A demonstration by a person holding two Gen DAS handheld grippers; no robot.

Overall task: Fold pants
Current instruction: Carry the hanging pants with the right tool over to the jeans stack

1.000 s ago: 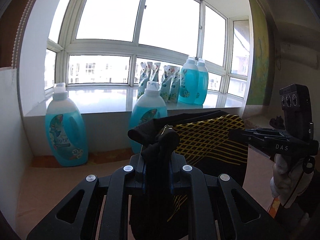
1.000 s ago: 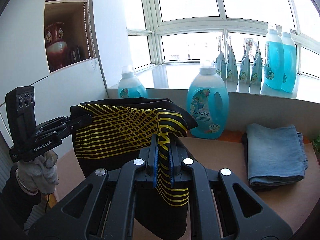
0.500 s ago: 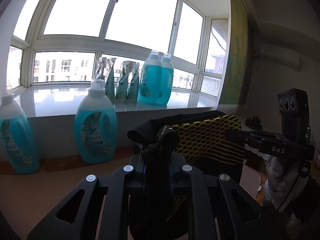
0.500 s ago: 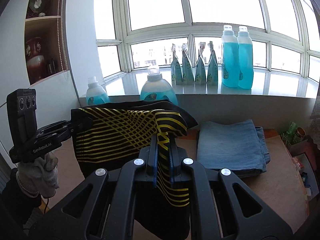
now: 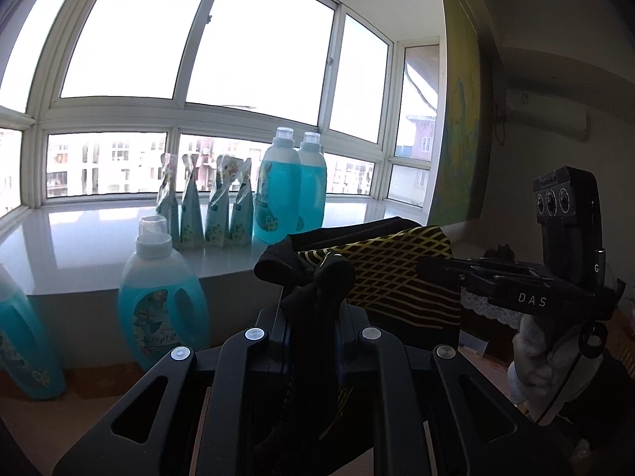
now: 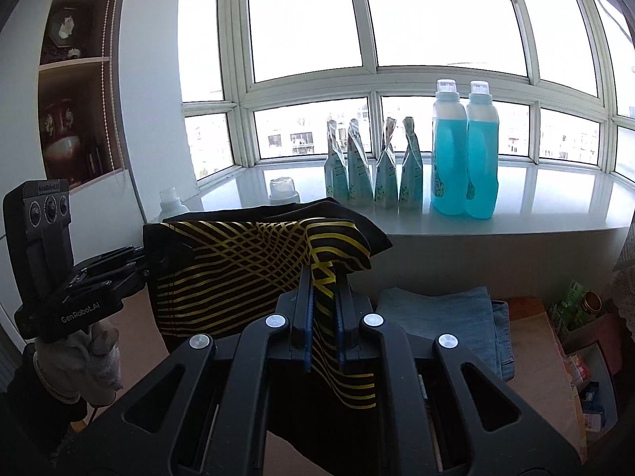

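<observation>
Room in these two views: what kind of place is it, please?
Probably a home, a sunroom or enclosed balcony. A wide bay window has detergent bottles on its sill, folded jeans lie on the table, and a wall shelf holds ornaments.

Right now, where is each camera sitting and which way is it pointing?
Left wrist view: sits on the left hand-held gripper, looking along its fingers toward the window sill; it clamps the black-and-yellow pants. The right hand-held gripper and a gloved hand show at right.
Right wrist view: sits on the right hand-held gripper, facing the same sill, folded jeans below; the left hand-held gripper and its gloved hand show at left.
Shared: the pants stretched between both, tall blue bottles, pouches.
</observation>
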